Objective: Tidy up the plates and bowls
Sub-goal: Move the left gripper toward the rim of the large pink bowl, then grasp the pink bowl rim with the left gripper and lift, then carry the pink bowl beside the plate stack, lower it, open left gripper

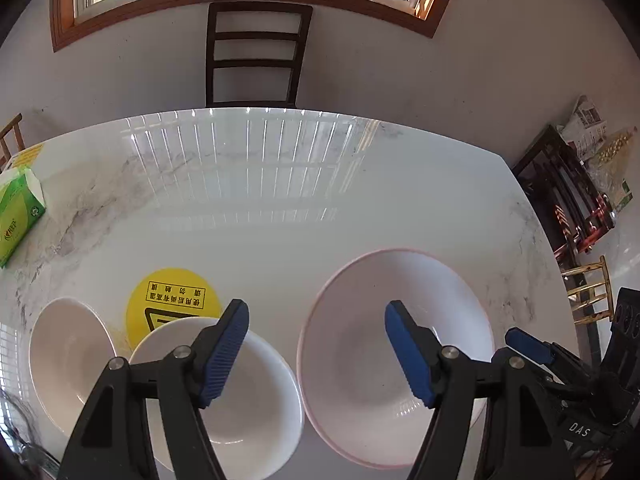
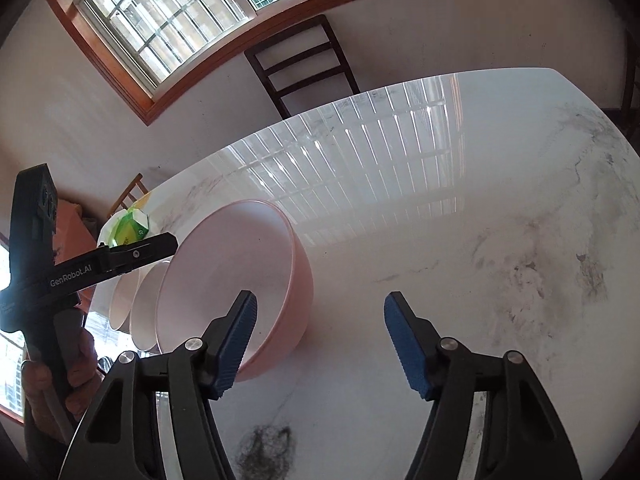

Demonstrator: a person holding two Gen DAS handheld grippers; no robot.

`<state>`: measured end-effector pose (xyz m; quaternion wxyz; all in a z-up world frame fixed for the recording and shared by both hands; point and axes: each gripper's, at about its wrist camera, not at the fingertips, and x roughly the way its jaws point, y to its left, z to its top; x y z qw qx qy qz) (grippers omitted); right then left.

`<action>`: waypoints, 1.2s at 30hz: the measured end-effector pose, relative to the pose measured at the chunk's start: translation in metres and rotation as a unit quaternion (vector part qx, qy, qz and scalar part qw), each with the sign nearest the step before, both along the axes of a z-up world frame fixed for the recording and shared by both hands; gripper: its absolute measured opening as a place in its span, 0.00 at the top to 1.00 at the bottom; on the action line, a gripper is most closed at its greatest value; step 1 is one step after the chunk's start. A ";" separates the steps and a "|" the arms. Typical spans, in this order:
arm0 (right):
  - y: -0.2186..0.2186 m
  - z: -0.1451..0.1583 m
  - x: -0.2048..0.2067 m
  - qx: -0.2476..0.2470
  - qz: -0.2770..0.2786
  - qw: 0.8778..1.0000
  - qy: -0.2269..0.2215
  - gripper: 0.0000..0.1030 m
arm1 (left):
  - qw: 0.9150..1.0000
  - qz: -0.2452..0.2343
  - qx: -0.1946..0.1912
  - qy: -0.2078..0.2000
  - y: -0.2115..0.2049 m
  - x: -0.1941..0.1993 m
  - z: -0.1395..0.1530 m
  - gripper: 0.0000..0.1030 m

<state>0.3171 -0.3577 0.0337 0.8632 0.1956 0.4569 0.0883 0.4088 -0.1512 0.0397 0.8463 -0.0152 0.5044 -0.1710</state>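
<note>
On the marble counter (image 1: 280, 208): three bowls side by side, pink-rimmed bowl (image 1: 396, 340) rightmost, two white bowls (image 1: 240, 400) (image 1: 68, 356) to its left, yellow disc (image 1: 172, 300) behind them, green tissue pack (image 1: 20, 212) at far left. Left claw (image 1: 316, 356) spread above the bowls, empty. Right claw (image 2: 320, 344) spread, empty, beside the pink bowl.

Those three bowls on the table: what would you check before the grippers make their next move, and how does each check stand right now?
1. Left gripper open, nothing held: ok.
2. Right gripper open, nothing held: ok.
3. Pink bowl upright on the marble table: ok.
4. Two white bowls upright: ok.
5. Whether the white bowls touch each other: cannot tell.
6. Tissue pack clear of the bowls: ok.
</note>
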 end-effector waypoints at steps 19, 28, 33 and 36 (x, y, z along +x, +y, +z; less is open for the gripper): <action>0.011 -0.019 0.010 0.010 0.034 0.997 0.065 0.82 | 0.999 -0.023 0.025 0.009 -0.021 -0.017 -0.012 0.87; 0.033 0.010 -0.045 0.031 0.075 0.994 0.070 0.83 | 1.000 0.004 -0.006 -0.007 0.014 -0.097 0.025 0.87; 0.064 0.019 -0.083 0.056 0.112 0.989 0.082 0.83 | 0.999 0.026 -0.019 0.007 0.059 -0.148 0.034 0.87; 0.090 0.015 -0.105 0.061 0.137 0.984 0.096 0.83 | 0.999 0.042 -0.021 0.024 0.089 -0.177 0.030 0.87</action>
